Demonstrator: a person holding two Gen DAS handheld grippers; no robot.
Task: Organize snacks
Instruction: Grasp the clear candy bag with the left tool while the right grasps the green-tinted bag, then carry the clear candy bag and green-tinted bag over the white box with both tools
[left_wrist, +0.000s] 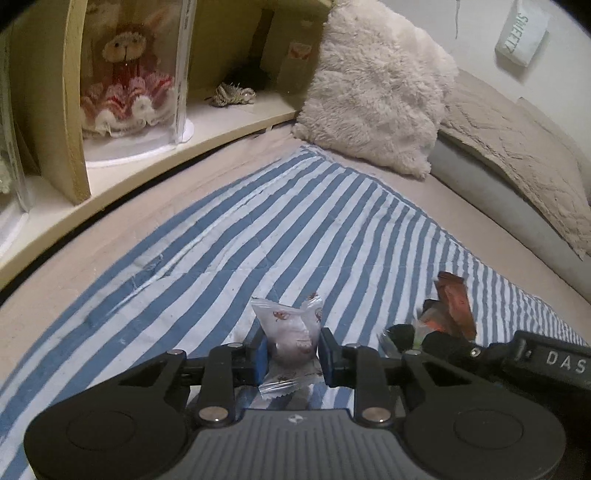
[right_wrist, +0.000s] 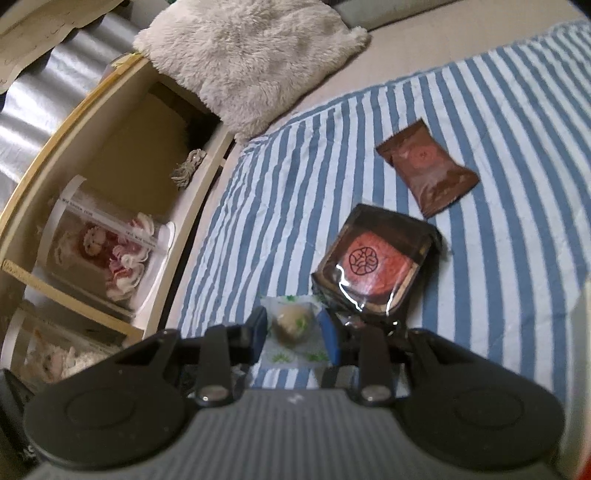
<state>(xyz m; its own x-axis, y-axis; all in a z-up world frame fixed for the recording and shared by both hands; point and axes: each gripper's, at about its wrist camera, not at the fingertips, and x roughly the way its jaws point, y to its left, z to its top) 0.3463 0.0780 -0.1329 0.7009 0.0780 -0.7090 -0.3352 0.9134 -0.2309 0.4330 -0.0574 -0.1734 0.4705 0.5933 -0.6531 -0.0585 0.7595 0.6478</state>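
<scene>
— Now, the left gripper (left_wrist: 291, 347)?
— Clamped on a white snack packet (left_wrist: 291, 332), above the striped cloth (left_wrist: 258, 229).
— The right gripper (right_wrist: 295, 328)?
— Clenched on a green-printed packet (right_wrist: 293, 325). Dark red-topped pack (right_wrist: 373, 266) just beside; brown pouch (right_wrist: 428, 170) beyond, apart.

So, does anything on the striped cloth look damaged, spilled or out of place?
Nothing looks damaged or spilled. The brown packet and the dark packet with a red disc lie askew on the striped cloth, still unsorted. Each tongs holds one wrapped snack.
</scene>
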